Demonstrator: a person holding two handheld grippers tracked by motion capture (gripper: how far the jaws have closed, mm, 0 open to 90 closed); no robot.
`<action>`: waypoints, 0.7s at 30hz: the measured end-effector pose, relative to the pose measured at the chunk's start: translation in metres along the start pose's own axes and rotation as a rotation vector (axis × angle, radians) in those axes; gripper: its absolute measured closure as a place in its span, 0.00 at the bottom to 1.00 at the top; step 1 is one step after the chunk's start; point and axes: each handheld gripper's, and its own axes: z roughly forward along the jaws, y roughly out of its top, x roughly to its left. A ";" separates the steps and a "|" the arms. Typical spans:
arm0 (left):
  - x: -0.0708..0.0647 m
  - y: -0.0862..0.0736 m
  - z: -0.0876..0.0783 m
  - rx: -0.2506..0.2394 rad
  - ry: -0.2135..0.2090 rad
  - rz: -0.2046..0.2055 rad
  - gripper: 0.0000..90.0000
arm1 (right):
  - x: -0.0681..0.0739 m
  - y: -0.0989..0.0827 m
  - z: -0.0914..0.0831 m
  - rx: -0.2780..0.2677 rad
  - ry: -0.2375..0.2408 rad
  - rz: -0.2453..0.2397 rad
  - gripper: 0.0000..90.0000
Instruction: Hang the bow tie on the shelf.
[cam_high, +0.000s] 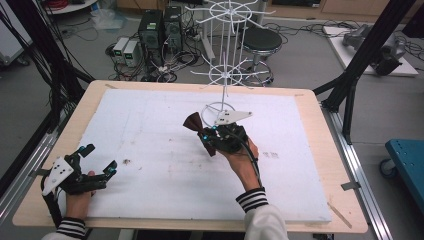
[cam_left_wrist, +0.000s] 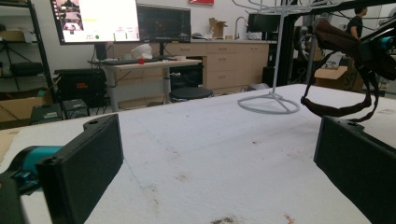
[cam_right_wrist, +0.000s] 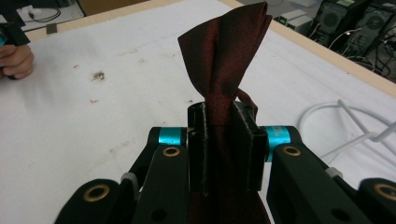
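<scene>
One dark red bow tie (cam_right_wrist: 219, 60), pinched at its middle in the right claw (cam_high: 206, 136), jaws clamped together on the fabric, wing fanning upward. Held above mid-tabletop (cam_high: 310, 165), just near of the white wire rack (cam_high: 225, 75), strap loop dangling below; probably lifted for hanging on an arm. Left claw (cam_high: 97, 162) low at the near left corner, jaws wide apart, empty, likely waiting to help.

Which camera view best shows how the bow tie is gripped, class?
The right gripper view: the right gripper has its jaws shut on the bow tie, close up. The high view shows the tie small, above the table. The left gripper view shows its strap dangling at the right edge.
</scene>
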 end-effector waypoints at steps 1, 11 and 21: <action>0.000 0.000 0.000 0.000 0.000 0.000 0.02 | 0.000 0.000 -0.002 -0.005 0.000 0.004 0.86; 0.000 0.000 0.000 0.000 0.002 0.000 0.02 | -0.003 0.008 -0.019 -0.037 -0.015 -0.021 0.86; 0.000 0.000 0.000 0.000 0.001 0.003 0.02 | -0.005 0.025 -0.038 -0.062 -0.041 -0.041 0.86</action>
